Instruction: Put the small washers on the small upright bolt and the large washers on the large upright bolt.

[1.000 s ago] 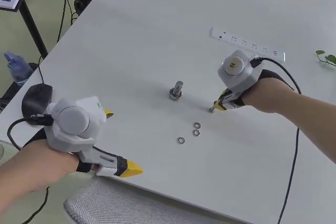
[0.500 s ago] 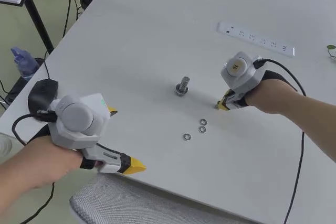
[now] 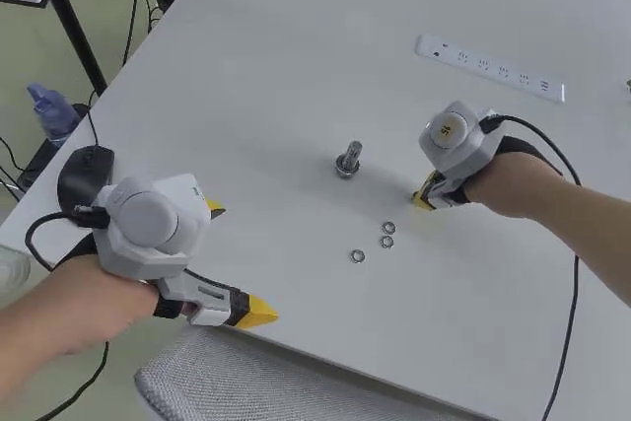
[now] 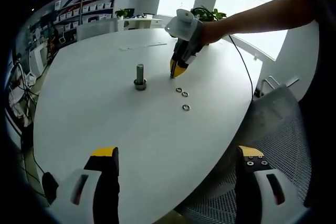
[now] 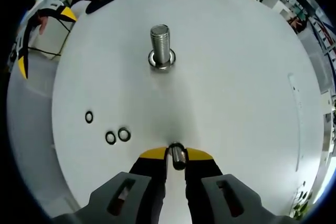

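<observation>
Large bolt: stands upright on its wider base near the middle of the white counter; nothing touches it.
Right tool: held to the right of the large bolt in the head view, tips down at the counter; in the right gripper view its jaws are pinched together on the small bolt.
Small bolt: sits between the yellow tips of the right tool, near the large bolt and apart from it; whether it stands fully upright cannot be told.
Washers: three small rings lie flat on the counter, nearer the person than the large bolt; two are just beside each other, and the third lies a little farther from the right tool.
Left tool: held at the near edge of the counter, well apart from the large bolt, with its jaws spread wide and holding nothing.
Power strip: lies beyond the large bolt, toward the far right of the counter.
</observation>
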